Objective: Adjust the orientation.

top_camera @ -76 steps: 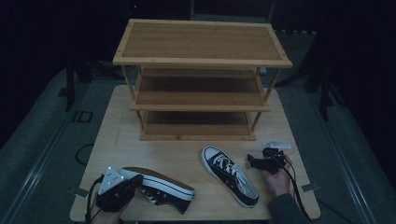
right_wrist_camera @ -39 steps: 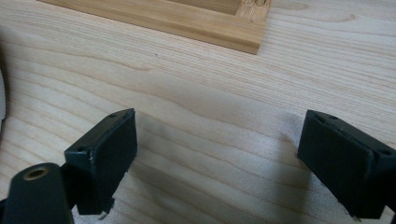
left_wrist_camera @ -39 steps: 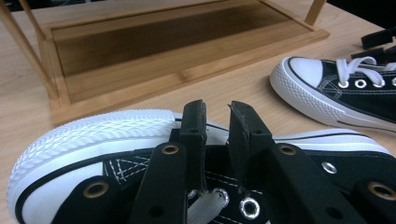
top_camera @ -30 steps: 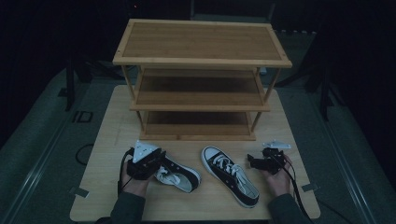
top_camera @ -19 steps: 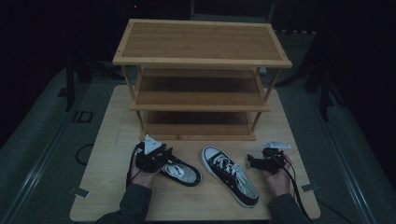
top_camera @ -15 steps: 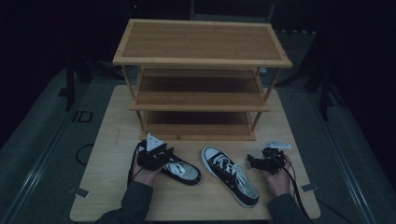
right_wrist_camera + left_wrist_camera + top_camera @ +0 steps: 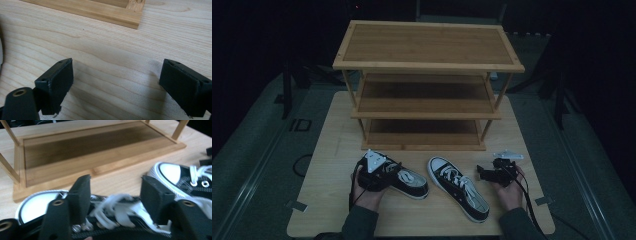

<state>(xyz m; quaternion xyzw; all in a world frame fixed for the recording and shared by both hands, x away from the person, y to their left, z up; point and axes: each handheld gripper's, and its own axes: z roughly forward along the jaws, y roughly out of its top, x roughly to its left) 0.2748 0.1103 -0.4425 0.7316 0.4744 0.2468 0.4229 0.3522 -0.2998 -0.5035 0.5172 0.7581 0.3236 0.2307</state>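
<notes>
Two black sneakers with white laces and toe caps lie on the wooden table (image 7: 332, 150) in front of the rack. My left gripper (image 7: 392, 172) (image 7: 116, 197) is shut on the left sneaker (image 7: 412, 182) (image 7: 112, 216), its jaws on either side of the laced upper. The other sneaker (image 7: 459, 192) (image 7: 175, 175) lies just to the right, toe toward the rack. Further right, my right gripper (image 7: 483, 174) (image 7: 116, 85) rests low over bare table, open with nothing between its jaws.
A three-shelf bamboo shoe rack (image 7: 427, 65) stands at the back of the table; its bottom shelf (image 7: 87, 150) is bare and its front corner (image 7: 112, 15) lies just ahead of the right gripper. Dark floor surrounds the table.
My left gripper has carried its sneaker from the table's front left corner toward the middle, next to the other sneaker. The right gripper and the right sneaker have stayed put.
</notes>
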